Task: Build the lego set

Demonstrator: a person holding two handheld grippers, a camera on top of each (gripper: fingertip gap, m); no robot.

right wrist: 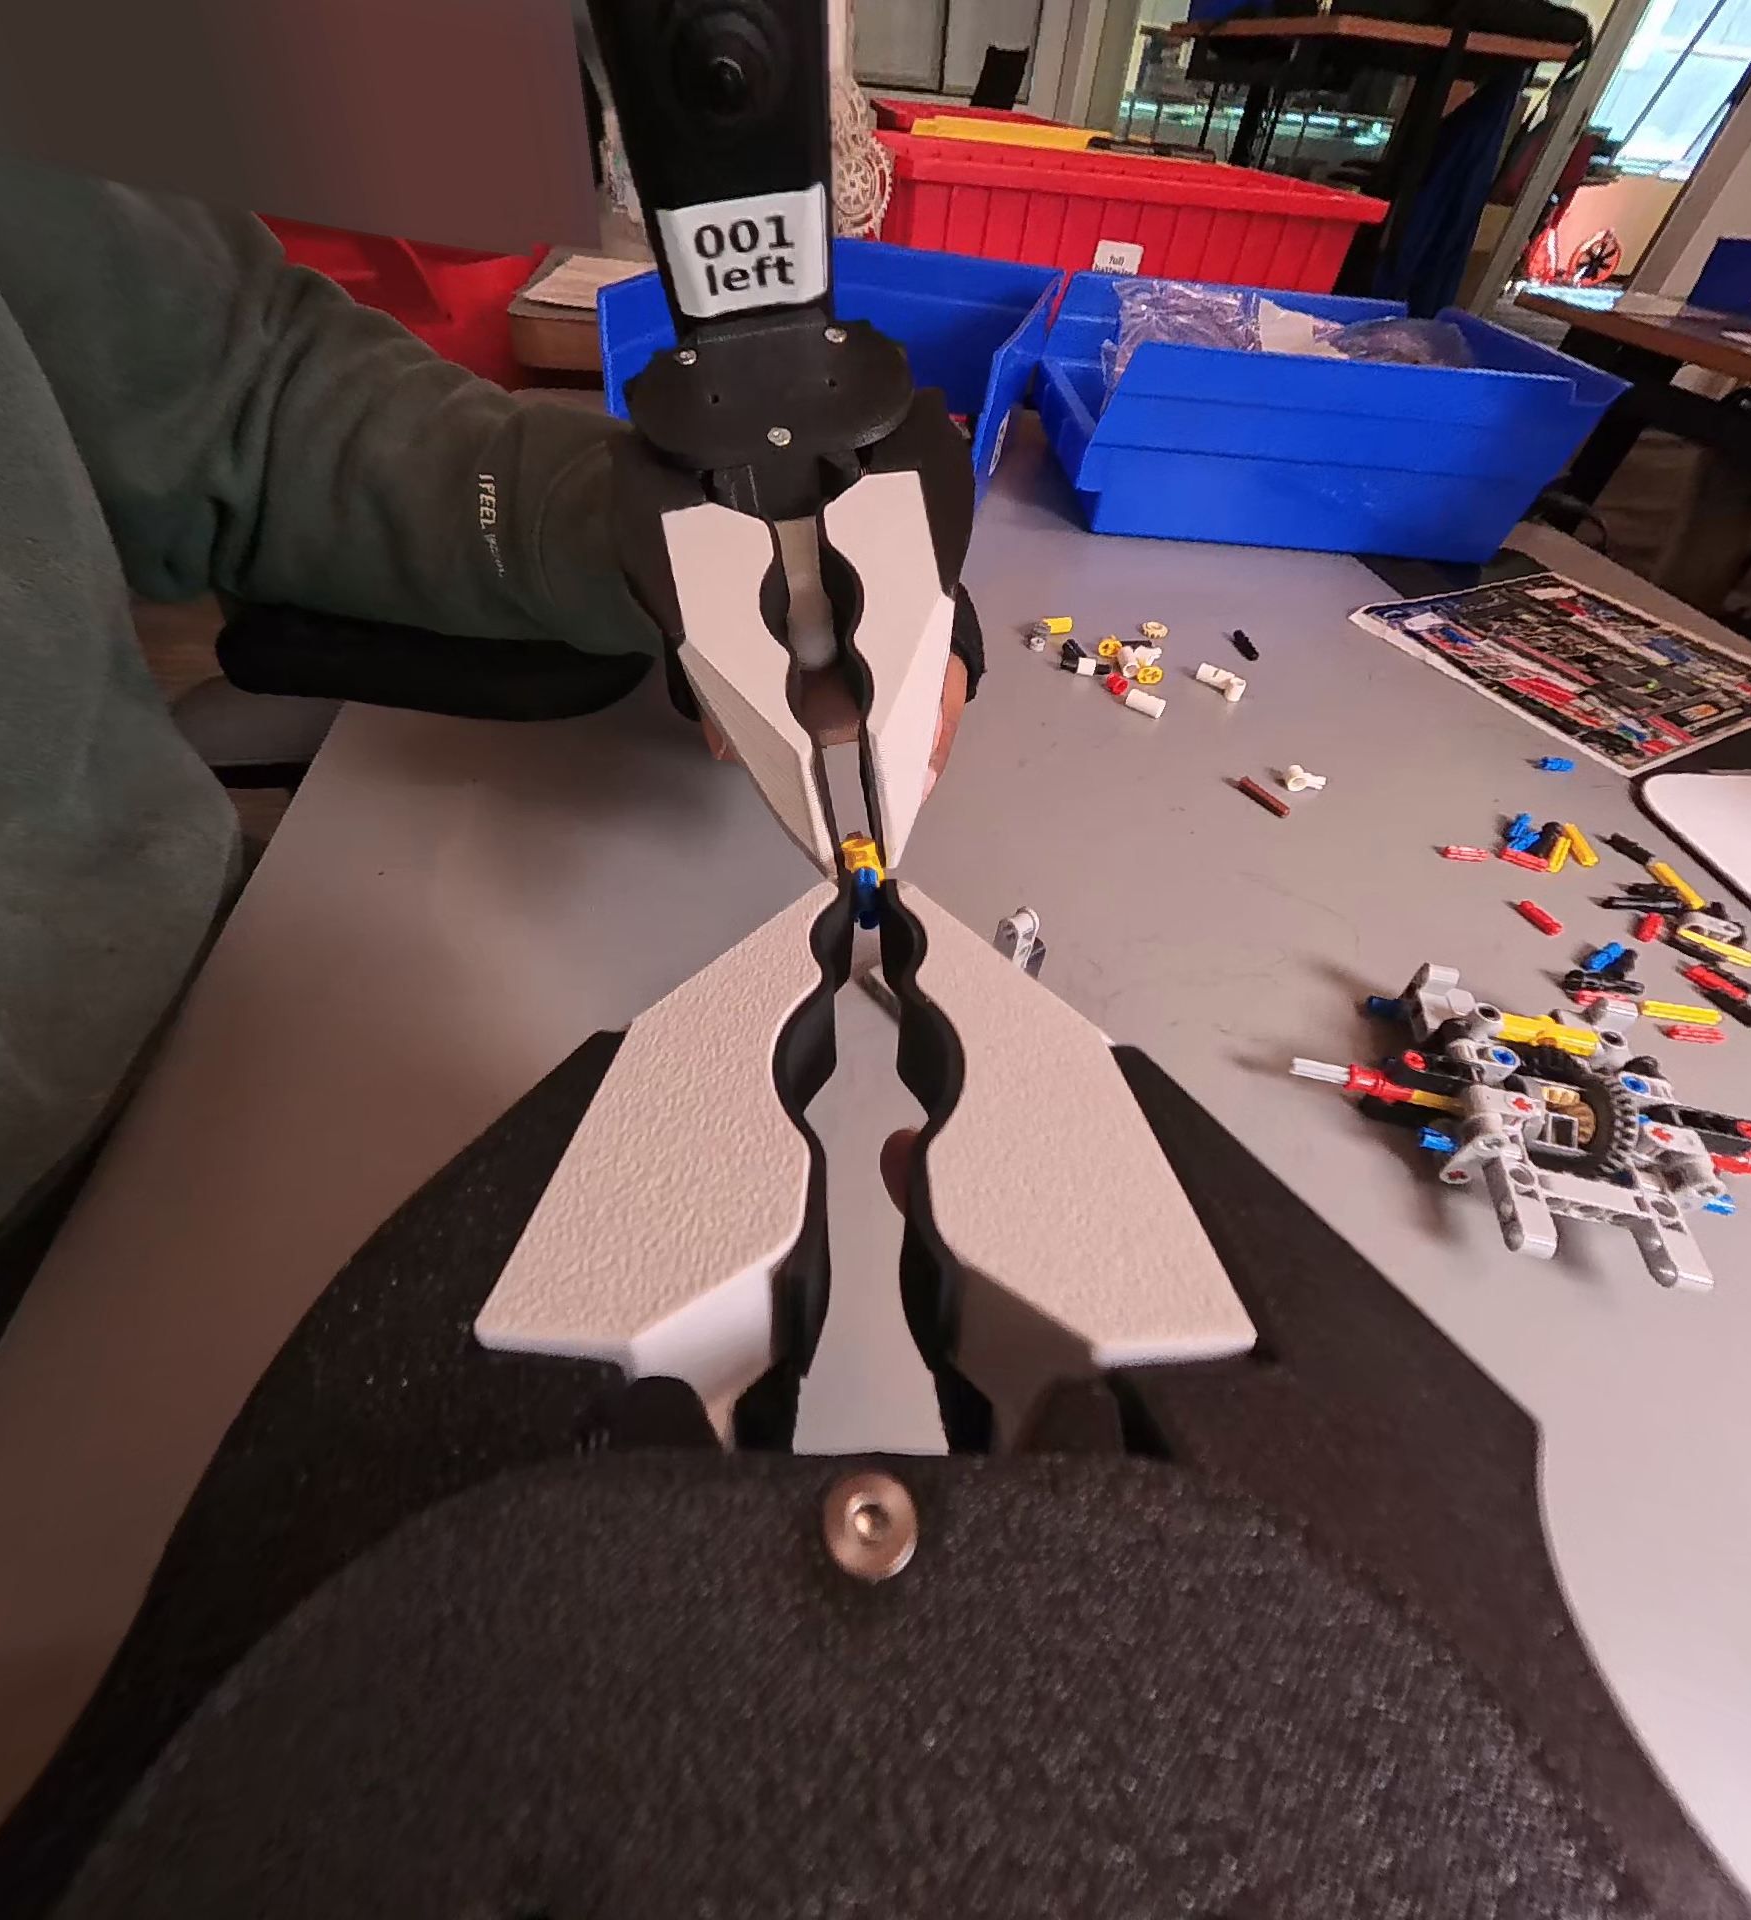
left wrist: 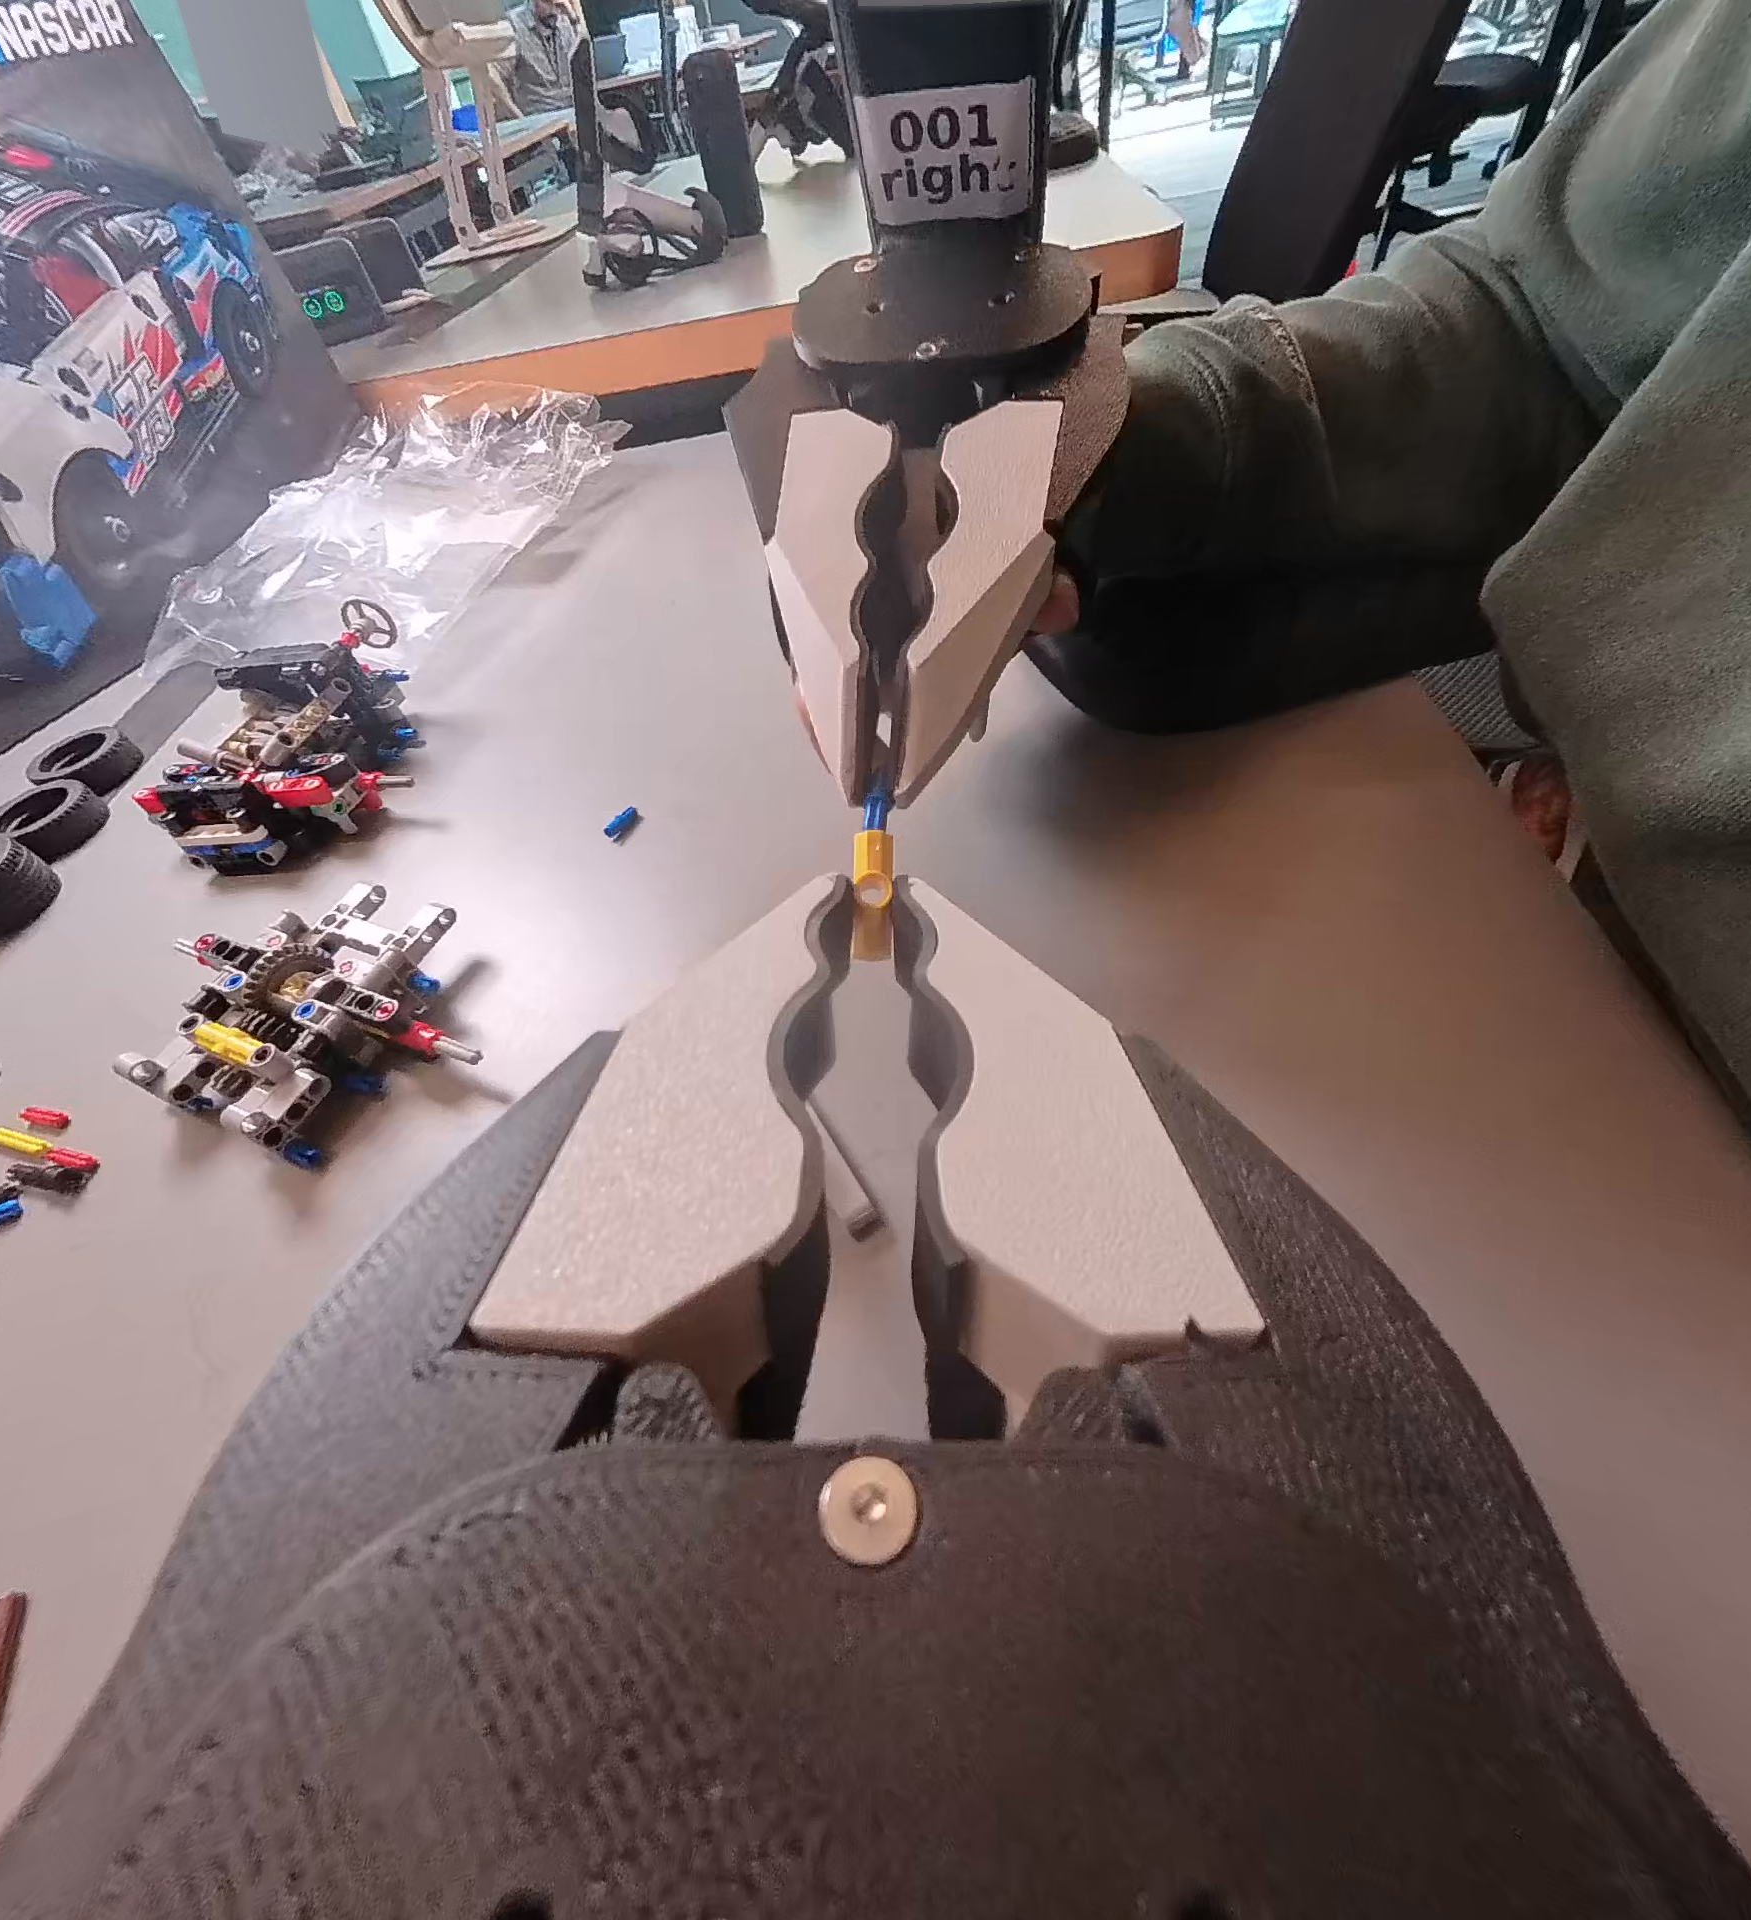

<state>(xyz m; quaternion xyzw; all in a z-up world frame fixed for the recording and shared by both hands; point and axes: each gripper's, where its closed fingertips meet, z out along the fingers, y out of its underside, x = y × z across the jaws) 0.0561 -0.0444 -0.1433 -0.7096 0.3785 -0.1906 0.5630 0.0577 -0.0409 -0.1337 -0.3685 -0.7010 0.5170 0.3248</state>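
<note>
Left gripper (left wrist: 872,902) jaws clamped on yellow connector (left wrist: 872,883). Right gripper (right wrist: 863,902) jaws clamped on blue pin (right wrist: 863,900). Pin tip meeting connector end, above grey surface (left wrist: 1266,1039). Gear assembly (left wrist: 299,1013) well apart.

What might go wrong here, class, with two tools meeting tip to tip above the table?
1. The blue pin is pinched only at the right tool's tips; it could twist out.
2. The yellow connector in the left tool might slip, dropping among loose pins.
</note>
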